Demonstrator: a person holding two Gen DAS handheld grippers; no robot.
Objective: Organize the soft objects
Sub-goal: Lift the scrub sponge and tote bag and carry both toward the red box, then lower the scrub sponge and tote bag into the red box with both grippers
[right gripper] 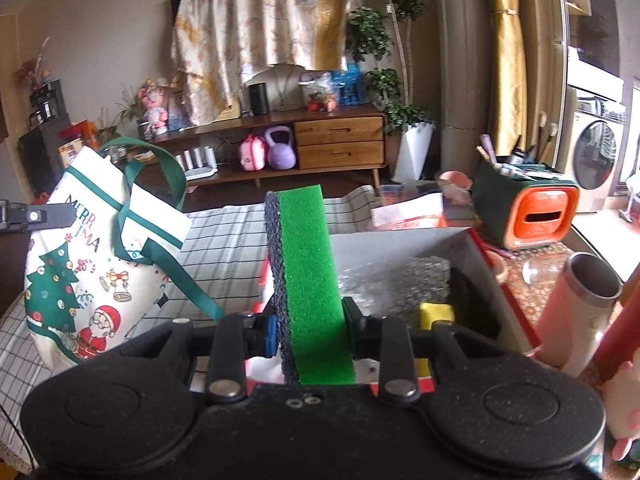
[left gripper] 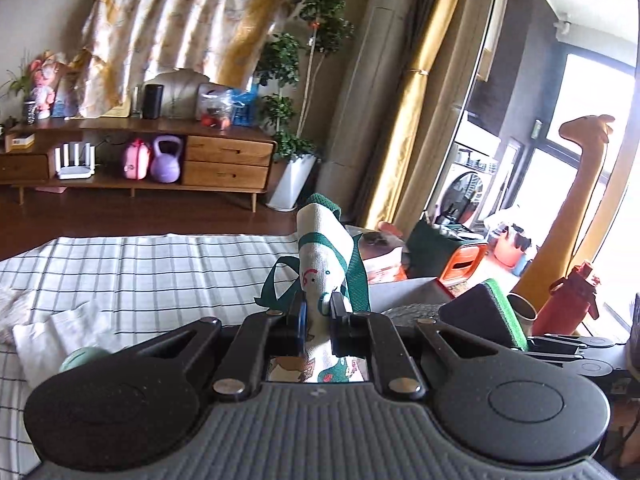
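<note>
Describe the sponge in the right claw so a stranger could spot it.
Find the checked cloth and the red-rimmed box beside it. Just in front, the right claw pinches an upright sponge: bright green, with a dark scouring layer on its left, unlike the yellow sponge inside the box.

The Christmas bag (right gripper: pixel 100 264) reads "MERR… MA".

- A checked cloth (left gripper: pixel 152 268) covers the table.
- A folded white cloth (left gripper: pixel 60 340) lies on it.
- Right of the white cloth: 1 open cardboard box (right gripper: pixel 404 248), seemingly holding bubble wrap (right gripper: pixel 384 280).
</note>
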